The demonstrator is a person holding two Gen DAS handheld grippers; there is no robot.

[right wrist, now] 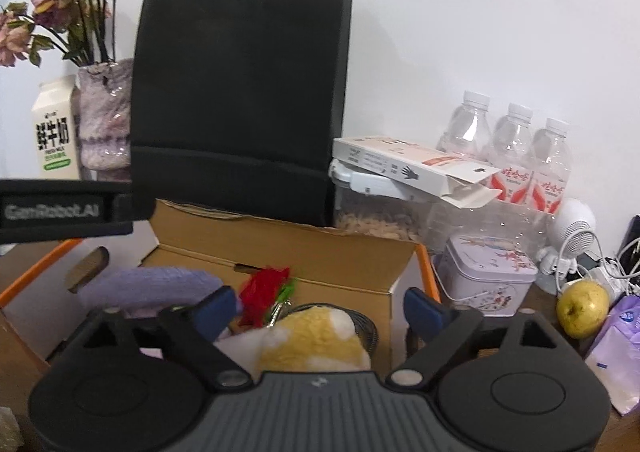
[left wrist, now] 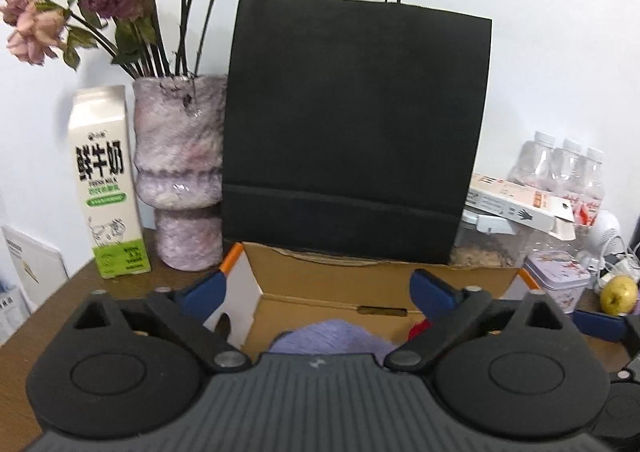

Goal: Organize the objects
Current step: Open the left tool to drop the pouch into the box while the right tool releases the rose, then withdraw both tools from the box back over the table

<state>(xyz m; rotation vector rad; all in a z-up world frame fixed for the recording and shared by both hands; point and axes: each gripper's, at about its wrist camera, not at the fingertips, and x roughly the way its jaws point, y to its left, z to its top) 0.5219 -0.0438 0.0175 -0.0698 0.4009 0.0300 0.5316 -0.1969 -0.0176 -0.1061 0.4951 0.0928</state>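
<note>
Left gripper [left wrist: 320,288]: jaws spread wide, nothing between the blue pads, poised over the open cardboard box [left wrist: 332,286].
Right gripper [right wrist: 320,306]: jaws likewise wide apart and empty, above the same box [right wrist: 280,248], nearer its right end.

Box contents:
- lavender knitted piece [right wrist: 152,284], long axis running left to right, lying at the left of the box;
- red artificial flower [right wrist: 264,288], mid-box, green stem slanting down to the right;
- yellow-and-white plush item [right wrist: 316,340], just below the right gripper, against a dark wire rim.

Behind the box: black paper bag [left wrist: 356,131], upright, handles up, blocking the view of the wall.

Left of the bag: mottled purple vase [left wrist: 180,175] of dried roses; milk carton [left wrist: 108,187], upright on the brown worktop [left wrist: 60,304].

Right of the bag: opened flat carton [right wrist: 416,167] lying on a clear lidded container; three water bottles [right wrist: 512,155]; floral tin [right wrist: 484,276]; small white fan [right wrist: 572,232]; yellow-green apple [right wrist: 582,308]; tissue pack [right wrist: 616,356].
</note>
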